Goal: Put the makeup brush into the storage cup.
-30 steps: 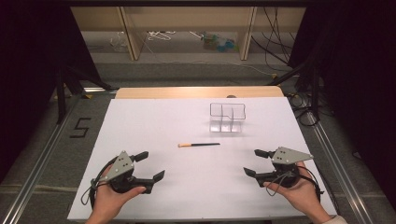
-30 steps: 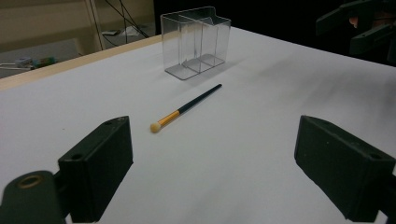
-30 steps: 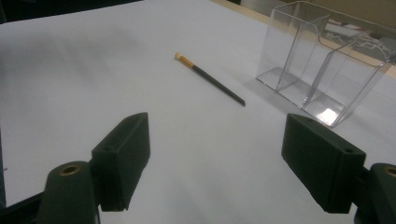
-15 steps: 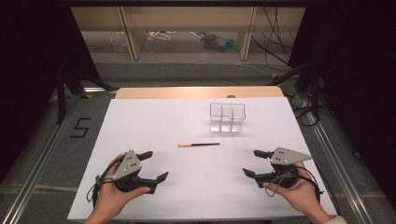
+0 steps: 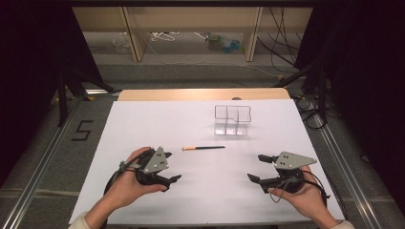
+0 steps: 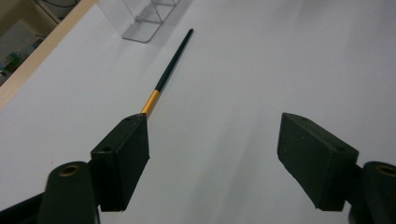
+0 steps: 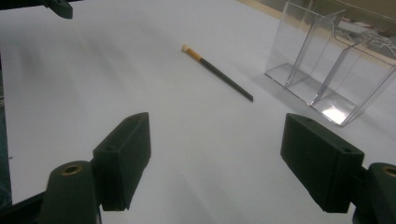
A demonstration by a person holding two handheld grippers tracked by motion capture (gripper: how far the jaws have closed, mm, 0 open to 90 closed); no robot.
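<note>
I am working at a white-covered table (image 5: 200, 124) with a pale wooden far edge, dark room and shelving behind; a thin black stick with an orange band and cream tip (image 5: 203, 148) is lying flat mid-table, near a clear plastic divided box (image 5: 232, 120); my left gripper (image 5: 168, 179) and right gripper (image 5: 255, 168) are both gaping wide, holding nothing.

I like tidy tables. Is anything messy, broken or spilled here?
Nothing stands out. The thin brush lies flat on the white table, apart from the upright clear organizer. Both the left gripper and the right gripper are open and hold nothing.
</note>
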